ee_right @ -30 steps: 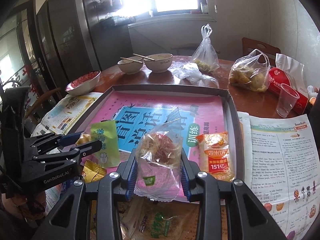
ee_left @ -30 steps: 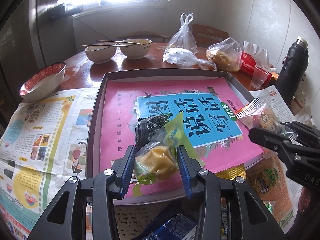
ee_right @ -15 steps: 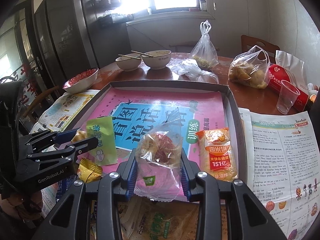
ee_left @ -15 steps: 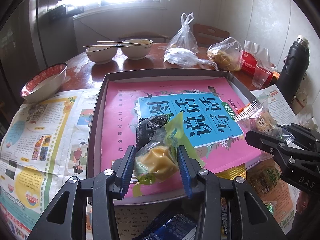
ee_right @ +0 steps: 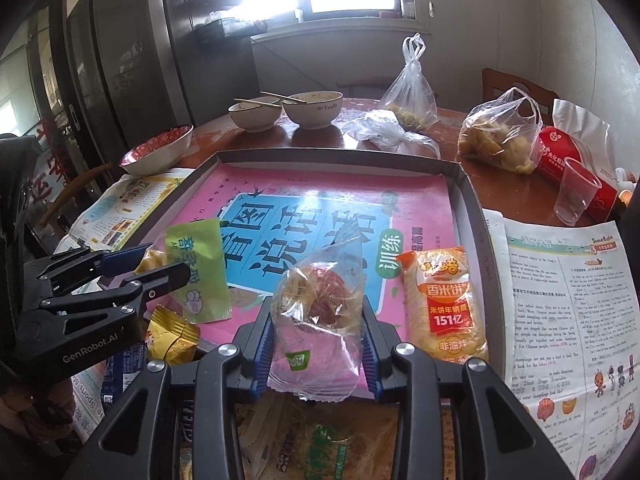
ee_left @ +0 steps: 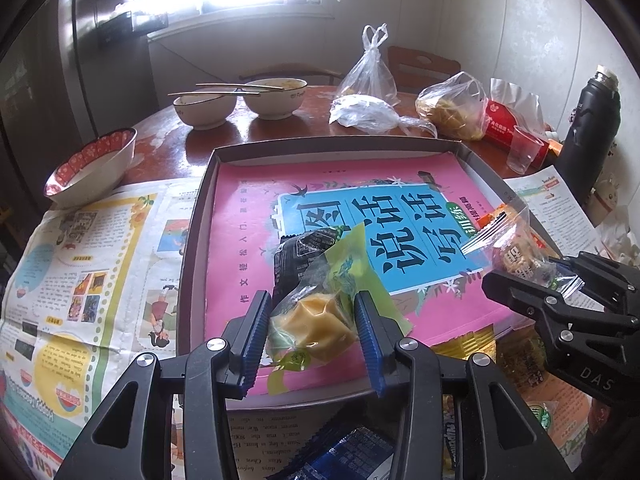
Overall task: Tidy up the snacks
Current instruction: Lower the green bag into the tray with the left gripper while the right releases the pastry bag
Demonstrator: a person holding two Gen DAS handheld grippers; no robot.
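Observation:
My left gripper [ee_left: 312,334] is shut on a green-wrapped yellow cake [ee_left: 310,322], held over the near edge of the grey tray [ee_left: 192,240] lined with a pink and blue book [ee_left: 348,208]. A black snack packet [ee_left: 298,258] lies on the book just beyond it. My right gripper [ee_right: 318,342] is shut on a clear packet with a reddish pastry [ee_right: 320,300], also over the tray's near edge. An orange rice-cracker bag [ee_right: 442,304] lies in the tray to its right. Each gripper shows in the other's view: the right gripper [ee_left: 532,276], the left gripper [ee_right: 148,260].
Loose snack packets [ee_right: 172,334] lie on the newspaper [ee_left: 80,280] before the tray. Behind the tray stand two bowls with chopsticks [ee_left: 240,102], a red-rimmed bowl [ee_left: 90,166], plastic bags [ee_left: 372,108], a plastic cup [ee_right: 574,196] and a black flask [ee_left: 590,128].
The right gripper with its clear packet has shifted a little toward the tray in the left wrist view. The left gripper and its cake have stayed put.

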